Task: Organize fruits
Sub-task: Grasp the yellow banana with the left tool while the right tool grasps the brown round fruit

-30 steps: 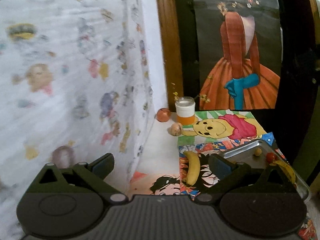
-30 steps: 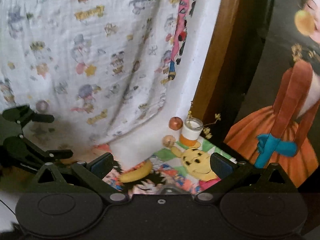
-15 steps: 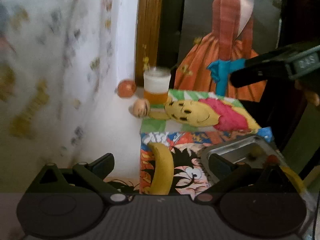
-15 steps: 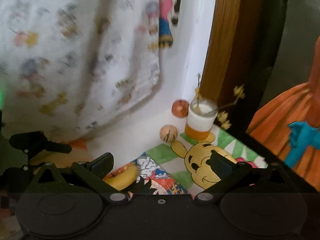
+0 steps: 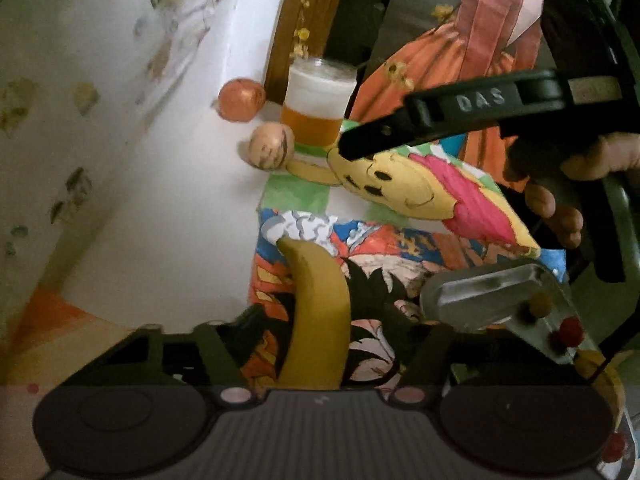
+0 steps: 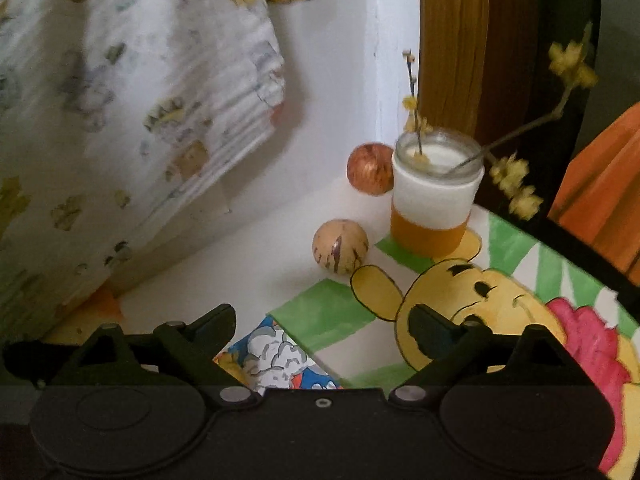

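Note:
A yellow banana [image 5: 318,312] lies on the cartoon mat between the jaws of my open left gripper [image 5: 320,344], not gripped. A metal tray [image 5: 496,300] at the right holds small red and yellowish fruits. A red apple [image 5: 241,99] and a tan streaked round fruit [image 5: 271,146] sit by the far corner; both show in the right wrist view, the apple [image 6: 370,168] and the tan fruit [image 6: 340,247]. My right gripper [image 6: 324,324] is open and empty, short of the tan fruit. It also shows in the left wrist view [image 5: 480,116].
A jar [image 6: 436,196] with white and orange filling and dried flower stems stands by the apple. A printed cloth [image 6: 120,100] hangs at the left. A wooden frame [image 6: 452,40] and a painting stand behind. Cartoon mats [image 5: 400,208] cover the tabletop.
Both grippers moved forward and down toward the table. The banana now lies between the left jaws. The right gripper came closer to the tan fruit and jar.

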Tool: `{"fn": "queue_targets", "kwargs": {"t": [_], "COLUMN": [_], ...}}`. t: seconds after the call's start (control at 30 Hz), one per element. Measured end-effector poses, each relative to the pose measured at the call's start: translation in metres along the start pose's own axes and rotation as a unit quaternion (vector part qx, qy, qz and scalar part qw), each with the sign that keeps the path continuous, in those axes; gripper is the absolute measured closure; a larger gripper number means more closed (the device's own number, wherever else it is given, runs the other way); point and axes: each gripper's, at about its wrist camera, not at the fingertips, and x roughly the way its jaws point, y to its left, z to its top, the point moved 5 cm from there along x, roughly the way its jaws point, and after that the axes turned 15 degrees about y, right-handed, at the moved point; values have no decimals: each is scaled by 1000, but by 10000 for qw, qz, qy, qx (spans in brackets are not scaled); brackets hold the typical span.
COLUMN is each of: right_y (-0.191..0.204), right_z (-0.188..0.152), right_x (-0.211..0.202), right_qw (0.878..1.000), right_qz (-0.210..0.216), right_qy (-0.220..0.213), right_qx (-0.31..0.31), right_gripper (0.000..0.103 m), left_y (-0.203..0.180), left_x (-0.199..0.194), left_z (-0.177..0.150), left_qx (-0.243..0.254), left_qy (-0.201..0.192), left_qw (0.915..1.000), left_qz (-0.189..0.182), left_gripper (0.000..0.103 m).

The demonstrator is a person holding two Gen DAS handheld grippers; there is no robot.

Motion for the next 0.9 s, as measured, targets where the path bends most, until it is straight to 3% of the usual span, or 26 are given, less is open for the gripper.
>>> {"fn": "queue_targets", "kwargs": {"t": [0.13,0.2,0.37,0.9], "right_y": [-1,-3,-7,-9], "right_z": [4,7,18,54], "right_x": [17,26,45,104], "right_qw": [10000,10000,9998,9996], "right_qz": [42,61,87,85], "right_qy": [55,75,63,132], "right_qx": [-10,26,144,255], "right_gripper": [11,11,12,21], "left_y": [0,-1,0,16], "left_x": [9,11,14,16], "left_z": [4,7,13,10], "left_qx": [30,61,-109,-701], "left_qy": [44,55,47,-529], "left_qw": [9998,9999,9999,9961], "left_qz": [167,101,99,10], "left_gripper": [56,67,67,68]}}
